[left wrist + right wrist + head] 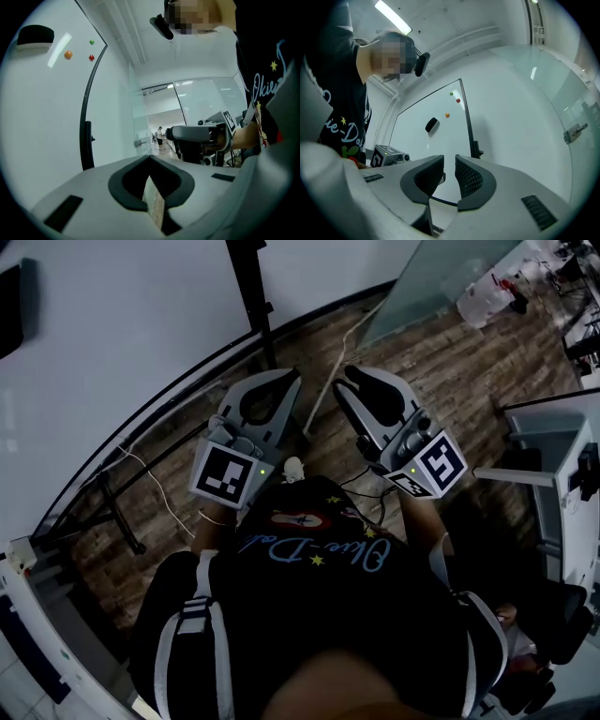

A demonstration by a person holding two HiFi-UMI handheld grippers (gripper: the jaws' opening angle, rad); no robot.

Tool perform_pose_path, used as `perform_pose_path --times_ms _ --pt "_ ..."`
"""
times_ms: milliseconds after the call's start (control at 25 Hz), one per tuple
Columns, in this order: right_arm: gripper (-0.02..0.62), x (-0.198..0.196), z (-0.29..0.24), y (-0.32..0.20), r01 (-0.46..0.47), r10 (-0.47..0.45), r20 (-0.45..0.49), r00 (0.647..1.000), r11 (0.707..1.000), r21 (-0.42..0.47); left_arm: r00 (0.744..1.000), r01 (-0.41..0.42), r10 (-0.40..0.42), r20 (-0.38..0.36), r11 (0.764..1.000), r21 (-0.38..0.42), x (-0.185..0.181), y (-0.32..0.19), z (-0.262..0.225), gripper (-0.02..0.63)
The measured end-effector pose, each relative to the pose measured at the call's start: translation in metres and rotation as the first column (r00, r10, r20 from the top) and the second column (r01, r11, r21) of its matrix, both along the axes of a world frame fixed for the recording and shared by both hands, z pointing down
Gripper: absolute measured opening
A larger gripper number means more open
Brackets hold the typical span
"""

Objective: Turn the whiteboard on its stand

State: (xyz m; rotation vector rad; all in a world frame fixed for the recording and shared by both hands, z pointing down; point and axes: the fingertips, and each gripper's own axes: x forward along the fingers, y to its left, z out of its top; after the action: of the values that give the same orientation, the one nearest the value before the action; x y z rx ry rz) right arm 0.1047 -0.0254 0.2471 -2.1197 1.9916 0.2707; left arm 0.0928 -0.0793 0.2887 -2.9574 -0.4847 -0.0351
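The whiteboard (112,334) fills the upper left of the head view, and its black stand pole (253,296) rises beside it. In the left gripper view the whiteboard (42,117) carries a black eraser (35,33) and three small magnets near its dark edge frame (86,117). The right gripper view shows the whiteboard (426,150) straight ahead. My left gripper (291,378) (150,157) is shut, tips together, holding nothing. My right gripper (350,378) (450,160) stands slightly open with an empty gap. Both are held level in front of the person, short of the board's edge.
A glass wall (441,277) stands at the upper right, also in the right gripper view as a glass wall (543,93) with a door handle (575,131). A white cable (328,371) trails over the wooden floor. White furniture (553,456) stands right; the stand's foot (122,512) lies left.
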Motion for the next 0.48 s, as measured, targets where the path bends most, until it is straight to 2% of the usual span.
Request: perform_pose_path --times_ms 480 --pt "0.081 0.042 0.006 -0.062 0.121 -0.121 0.009 0.993 0.993 -0.013 0.994 0.107 -0.107 -0.002 0.994 0.022 0.034 -0.052 0.001 -0.005"
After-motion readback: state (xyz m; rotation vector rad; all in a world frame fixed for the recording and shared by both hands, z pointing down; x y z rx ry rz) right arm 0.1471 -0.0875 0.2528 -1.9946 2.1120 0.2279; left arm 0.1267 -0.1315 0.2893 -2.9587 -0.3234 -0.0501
